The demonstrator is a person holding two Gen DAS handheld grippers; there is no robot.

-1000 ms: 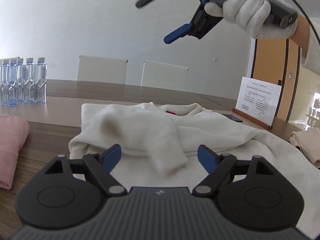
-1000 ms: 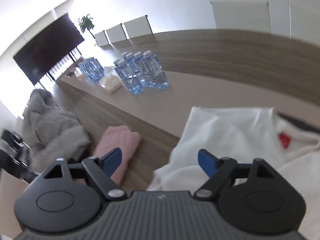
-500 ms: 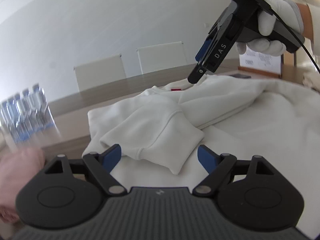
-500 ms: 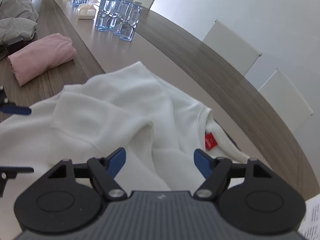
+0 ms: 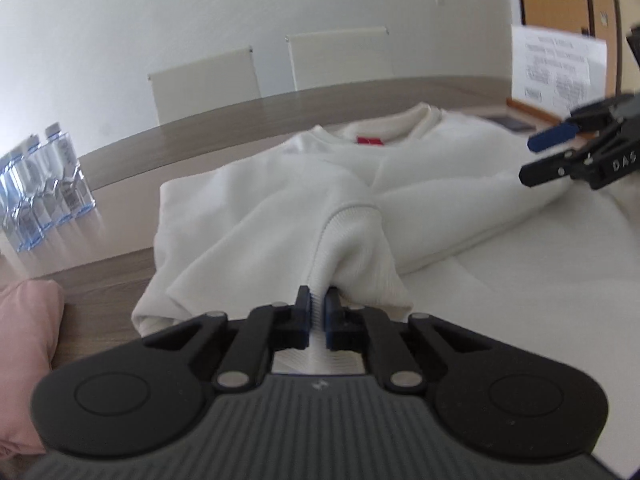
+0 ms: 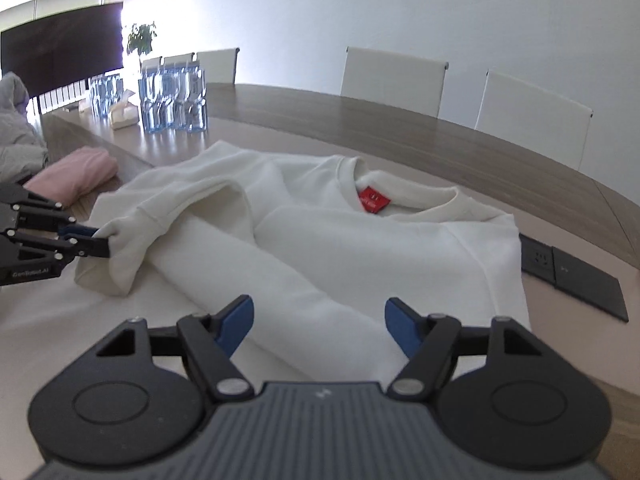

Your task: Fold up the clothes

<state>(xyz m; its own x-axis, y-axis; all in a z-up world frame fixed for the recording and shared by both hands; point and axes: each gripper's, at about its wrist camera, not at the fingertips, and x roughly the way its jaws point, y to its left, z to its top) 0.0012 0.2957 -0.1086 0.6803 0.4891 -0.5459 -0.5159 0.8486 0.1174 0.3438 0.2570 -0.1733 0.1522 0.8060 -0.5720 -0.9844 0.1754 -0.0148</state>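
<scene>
Plainly, the white sweatshirt [image 6: 360, 240] lay spread on the table [image 6: 400, 128]; the left gripper [image 5: 317, 312] pinched its sleeve cuff [image 5: 360, 264], while the right gripper [image 6: 318, 324] hovered wide above its other sleeve, pads clear. Motion blur softened the cuff's edges.

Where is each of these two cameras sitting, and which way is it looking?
Left wrist: rides the left gripper, looking along fingers shut on the cuff of the white sweatshirt; right gripper at right.
Right wrist: rides the open right gripper, above the other sleeve; left gripper at left.
Shared: sweatshirt, red label, water bottles, pink garment.
</scene>
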